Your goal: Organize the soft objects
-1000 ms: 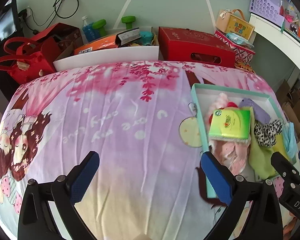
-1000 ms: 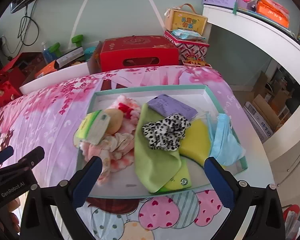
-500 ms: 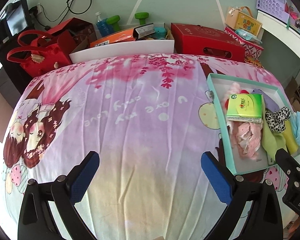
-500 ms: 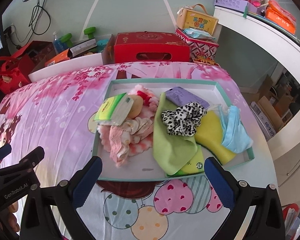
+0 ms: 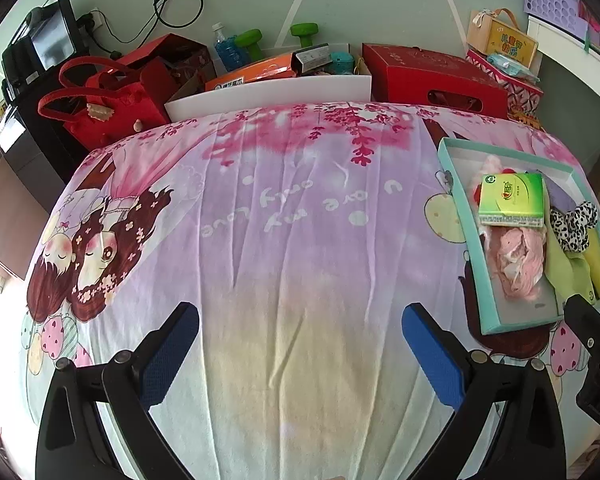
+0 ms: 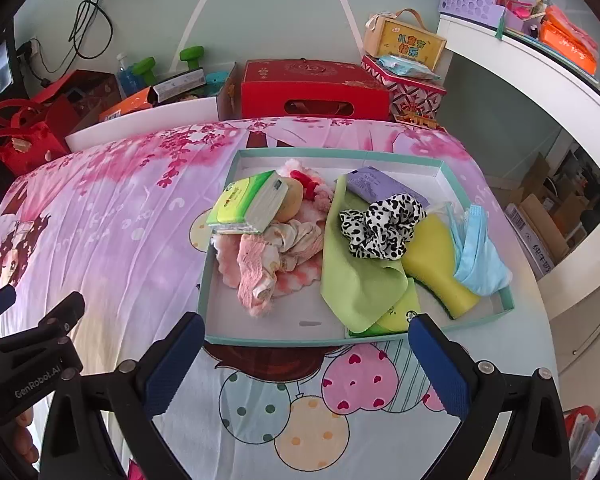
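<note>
A teal-rimmed tray lies on the cartoon bedsheet and holds several soft things: a green tissue pack, pink socks, a light green cloth, a black-and-white scrunchie, a yellow sponge, a blue face mask and a purple packet. My right gripper is open and empty, just in front of the tray's near edge. My left gripper is open and empty over bare sheet, left of the tray.
Behind the bed stand a red gift box, a white bin of boxes and green dumbbells, red bags and a yellow case. A white shelf runs along the right. The bed's right edge drops near the tray.
Both grippers have drawn back and up from the tray, so more of the bed shows. Both stay open and empty. The things in the tray have not moved.
</note>
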Available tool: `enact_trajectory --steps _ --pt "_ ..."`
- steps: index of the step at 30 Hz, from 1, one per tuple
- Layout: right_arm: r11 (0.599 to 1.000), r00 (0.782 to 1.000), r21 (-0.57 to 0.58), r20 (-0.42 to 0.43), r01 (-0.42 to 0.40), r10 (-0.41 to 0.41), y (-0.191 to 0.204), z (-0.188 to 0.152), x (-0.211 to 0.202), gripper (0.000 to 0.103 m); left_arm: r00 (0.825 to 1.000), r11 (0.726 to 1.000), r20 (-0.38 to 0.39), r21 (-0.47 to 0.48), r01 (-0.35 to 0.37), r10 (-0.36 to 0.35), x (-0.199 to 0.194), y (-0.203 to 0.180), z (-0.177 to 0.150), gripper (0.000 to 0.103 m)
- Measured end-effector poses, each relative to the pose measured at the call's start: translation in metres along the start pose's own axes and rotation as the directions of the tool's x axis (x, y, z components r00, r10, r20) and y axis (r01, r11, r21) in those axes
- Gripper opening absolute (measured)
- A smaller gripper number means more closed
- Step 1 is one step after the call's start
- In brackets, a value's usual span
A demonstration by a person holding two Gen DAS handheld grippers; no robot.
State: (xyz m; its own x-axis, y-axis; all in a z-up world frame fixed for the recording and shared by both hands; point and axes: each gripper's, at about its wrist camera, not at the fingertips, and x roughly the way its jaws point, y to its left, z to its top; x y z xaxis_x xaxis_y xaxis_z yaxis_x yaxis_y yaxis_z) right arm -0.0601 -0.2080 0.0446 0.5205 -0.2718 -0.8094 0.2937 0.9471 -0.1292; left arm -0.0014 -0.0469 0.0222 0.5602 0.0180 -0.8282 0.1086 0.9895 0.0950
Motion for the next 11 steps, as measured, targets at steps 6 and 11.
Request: enact_trajectory --steps 6,11 --pt "1.0 1.0 0.0 0.0 0.0 0.0 0.0013 -0.0019 -0.0022 0.103 1.0 1.0 0.004 -0.005 -0.015 0.015 -0.0033 0.0054 -0.0041 0.101" --pt "1.0 1.0 -0.002 0.003 -0.001 0.001 0.0032 -0.0032 -0.0041 0.103 1.0 1.0 0.012 -0.009 -0.017 0.017 -0.0047 0.0077 -0.0055 0.101"
